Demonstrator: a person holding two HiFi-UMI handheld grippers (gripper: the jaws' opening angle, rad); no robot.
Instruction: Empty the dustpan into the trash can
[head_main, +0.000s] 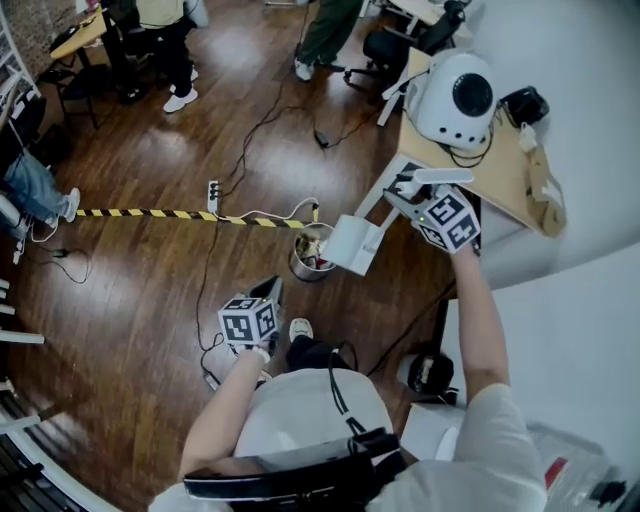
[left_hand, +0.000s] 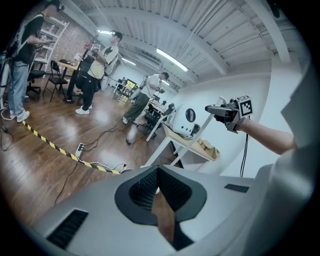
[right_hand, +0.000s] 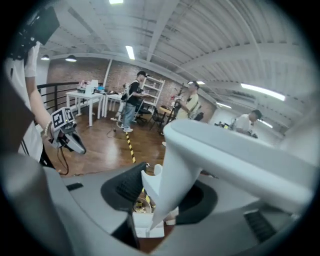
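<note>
**Dustpan tipped at the can, emptying not confirmed**

Head view: the right gripper (head_main: 410, 195) is raised in front of the person and clenched on the handle of the white dustpan (head_main: 351, 244). The pan hangs tilted, its lower edge at the rim of the small metal trash can (head_main: 308, 262) on the wooden floor (head_main: 140, 270). Something light and reddish lies inside the can. Whether any dirt remains in the pan cannot be made out. The left gripper (head_main: 270, 291) hangs low by the person's knee, well apart from both.

Left gripper view: its 2 jaws are pressed together with nothing between them, so this claw takes no part in the tipping. The other gripper (left_hand: 227, 110) shows far off, held high near a desk (left_hand: 197, 145).

Right gripper view: the dustpan's pale handle (right_hand: 200, 150) runs between the 2 dark pads (right_hand: 127, 186), which grasp it. Below the jaws, the can's cluttered inside (right_hand: 135, 204) is in sight, so the pan seems to sit over the opening.

Judged from this, carrying and positioning are done and the pour is under way or close to finished. A steeper tilt or a shake may be left, then lowering the dustpan.
</note>
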